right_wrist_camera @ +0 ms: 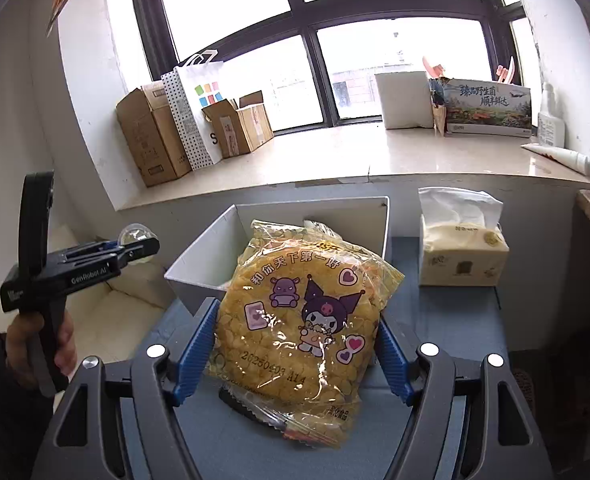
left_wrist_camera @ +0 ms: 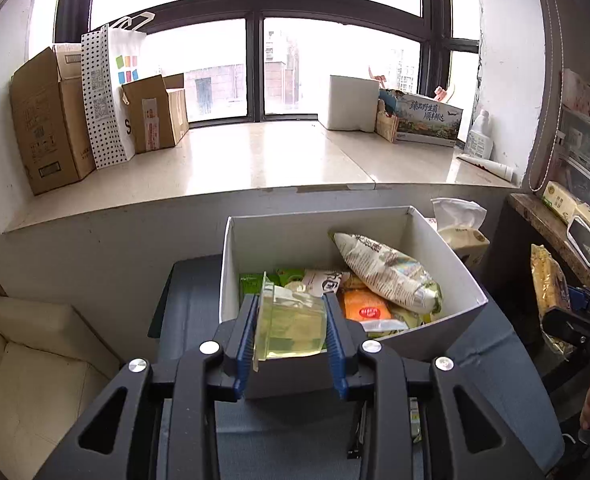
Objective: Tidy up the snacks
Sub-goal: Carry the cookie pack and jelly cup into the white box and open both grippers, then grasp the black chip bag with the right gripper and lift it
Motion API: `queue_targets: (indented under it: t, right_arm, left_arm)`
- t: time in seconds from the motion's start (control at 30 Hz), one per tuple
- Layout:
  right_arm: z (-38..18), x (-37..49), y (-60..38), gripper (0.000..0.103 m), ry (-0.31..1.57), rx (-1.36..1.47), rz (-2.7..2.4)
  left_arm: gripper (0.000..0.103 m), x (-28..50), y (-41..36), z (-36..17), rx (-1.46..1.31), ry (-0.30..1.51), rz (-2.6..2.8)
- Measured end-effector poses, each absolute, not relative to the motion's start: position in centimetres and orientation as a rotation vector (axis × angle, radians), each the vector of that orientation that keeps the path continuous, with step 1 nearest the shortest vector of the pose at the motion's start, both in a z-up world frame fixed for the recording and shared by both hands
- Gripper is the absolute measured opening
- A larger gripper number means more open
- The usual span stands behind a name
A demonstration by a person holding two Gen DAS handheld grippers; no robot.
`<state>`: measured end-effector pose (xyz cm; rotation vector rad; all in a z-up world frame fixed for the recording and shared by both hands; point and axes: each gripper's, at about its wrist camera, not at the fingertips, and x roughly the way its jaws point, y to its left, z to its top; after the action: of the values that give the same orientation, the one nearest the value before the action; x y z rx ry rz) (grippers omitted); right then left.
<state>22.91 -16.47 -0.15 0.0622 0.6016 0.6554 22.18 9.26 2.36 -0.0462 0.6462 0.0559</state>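
Note:
My left gripper (left_wrist_camera: 291,320) is shut on a clear jelly cup (left_wrist_camera: 289,322) with yellowish filling, held above the near edge of a white box (left_wrist_camera: 447,240). The box holds several snack packs, among them a large white-green bag (left_wrist_camera: 387,272) and an orange packet (left_wrist_camera: 365,308). My right gripper (right_wrist_camera: 297,334) is shut on a round yellow puffed-corn snack pack (right_wrist_camera: 299,328) with a cartoon print, held just in front of the white box (right_wrist_camera: 199,276). The left gripper (right_wrist_camera: 135,250) with its cup shows at the left of the right wrist view. The yellow pack also shows in the left wrist view (left_wrist_camera: 549,280).
The box stands on a dark blue-grey table (right_wrist_camera: 455,320). A tissue box (right_wrist_camera: 463,252) stands to the right of the box. Behind is a window sill (left_wrist_camera: 275,160) with cardboard boxes (left_wrist_camera: 47,120), a dotted bag and cartons. A cream sofa (left_wrist_camera: 27,356) lies at the left.

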Motion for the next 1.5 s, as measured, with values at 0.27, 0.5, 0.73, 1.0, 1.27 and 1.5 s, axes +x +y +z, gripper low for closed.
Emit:
queue_targets:
  t: [0.27, 0.5, 0.73, 1.0, 1.27, 1.5]
  right_arm:
    - [0.8, 31.7, -12.4, 0.077, 0.657, 0.114, 0.627]
    - [-0.9, 36.1, -11.4, 0.081, 0.757, 0.172, 0.649]
    - [-1.4, 36.2, -12.4, 0.103, 0.768, 0.245, 0.656]
    - [0.0, 33.6, -12.3, 0.103, 0.708, 0.159, 0.656]
    - [1.2, 27.4, -15.8, 0.103, 0.636, 0.184, 0.713]
    - [-2.8, 20.1, -18.8, 0.103, 0.633, 0.15, 0.706]
  left_arm:
    - [0.035, 28.9, 8.9, 1.7, -0.098, 0.699, 0.051]
    - [0.05, 31.6, 9.1, -0.7, -0.111, 0.757, 0.037]
    - [0.103, 30.9, 8.6, -1.1, -0.049, 0.739, 0.078]
    - [0.103, 29.0, 7.7, -0.5, -0.027, 0.727, 0.062]
    - [0.103, 23.3, 6.5, 0.3, 0.025, 0.686, 0.04]
    - [0.103, 15.9, 6.1, -0.8, -0.06, 0.636, 0.001]
